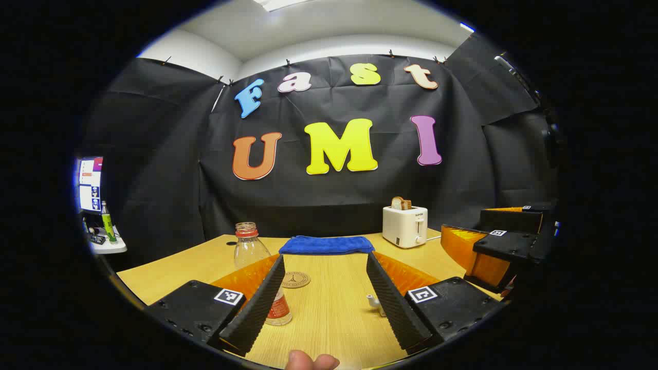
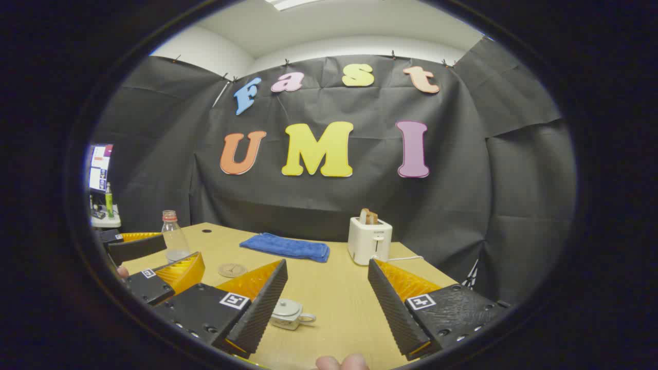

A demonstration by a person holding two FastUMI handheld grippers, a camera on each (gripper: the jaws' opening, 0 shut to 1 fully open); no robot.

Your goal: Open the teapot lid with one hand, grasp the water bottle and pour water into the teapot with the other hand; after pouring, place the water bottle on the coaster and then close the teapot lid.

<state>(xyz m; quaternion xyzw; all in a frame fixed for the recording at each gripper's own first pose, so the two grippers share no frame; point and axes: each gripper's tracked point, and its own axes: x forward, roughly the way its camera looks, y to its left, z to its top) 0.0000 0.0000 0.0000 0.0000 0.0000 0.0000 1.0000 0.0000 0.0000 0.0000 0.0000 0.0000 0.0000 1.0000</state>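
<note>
Both grippers are held above the near edge of the table (image 1: pixel 329 318), nothing grasped. The left gripper (image 1: pixel 325 298) is spread wide; the water bottle (image 1: pixel 250 250), uncapped, is seen just behind its left finger, and the coaster (image 1: pixel 295 279) lies between the fingers farther back. The right gripper (image 2: pixel 328 303) is likewise spread wide, with the teapot (image 2: pixel 288 313), lid still on, sitting low beside its left finger. In the left gripper view the teapot's spout (image 1: pixel 374 303) is peeking out by the right finger. A blue towel (image 2: pixel 286 246) and a toaster (image 2: pixel 370 240) are set at the back, well apart from the work. Task judged not yet begun. Risks: the small lid knob could be missed or slipped off by the wide fingers; the light bottle could be tipped if nudged by one finger first; the grippers, close together, could be knocked against each other.
</note>
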